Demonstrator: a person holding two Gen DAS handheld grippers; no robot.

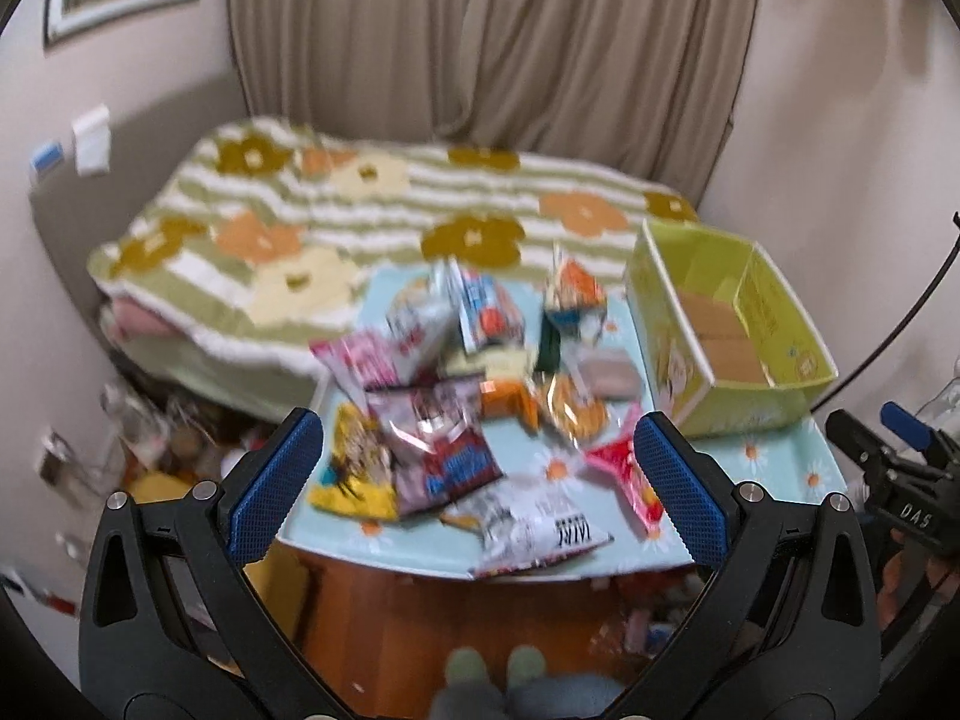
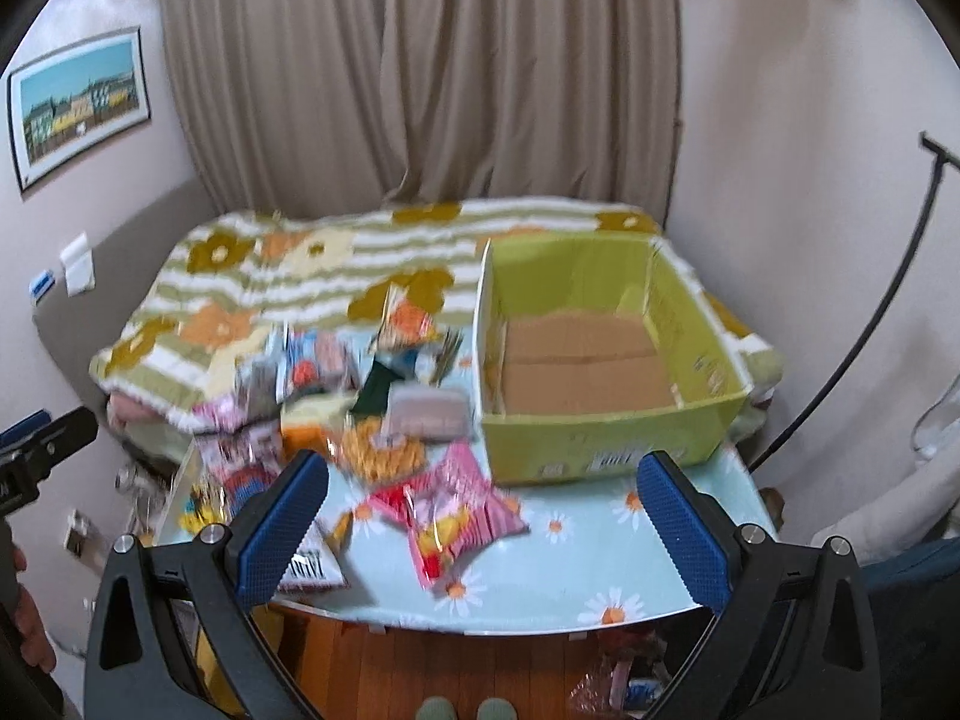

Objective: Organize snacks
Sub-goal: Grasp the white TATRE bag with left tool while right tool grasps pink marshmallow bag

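We hold both grippers above the near edge of a small table [image 2: 570, 588] covered in a pale blue cloth with daisies. The left gripper [image 1: 477, 480] has its blue-padded fingers [image 1: 273, 486] spread wide with nothing between them, and the right gripper [image 2: 483, 516] is just as wide and just as empty. Neither touches anything.

The snacks [image 1: 456, 384] lie in a loose heap on the left and middle of the table — bags and small boxes overlapping each other, blurred enough that we cannot read most labels. Nearest us in the left view is a white packet [image 1: 540, 534] with dark print, lying at the table's front edge. Just beside it, to the right, sits a red and pink bag [image 1: 627, 474]; in the right view that same bag [image 2: 450, 510] lies between the heap and the box, closest to the right gripper. A yellow bag [image 1: 354, 468] lies at the heap's left end, partly under a pink and blue bag [image 1: 444, 450].

A yellow-green cardboard box [image 2: 606, 426] stands open on the right side of the table, upright, its brown floor bare. It stands near the heap but apart from it.

Behind the table is a bed with a striped, flowered blanket [image 1: 336, 222], then beige curtains [image 2: 420, 72]. A framed picture [image 2: 78, 105] hangs on the left wall. Below the table edge we see a wooden floor [image 2: 420, 660] — and the toes of two slippers [image 2: 462, 708].
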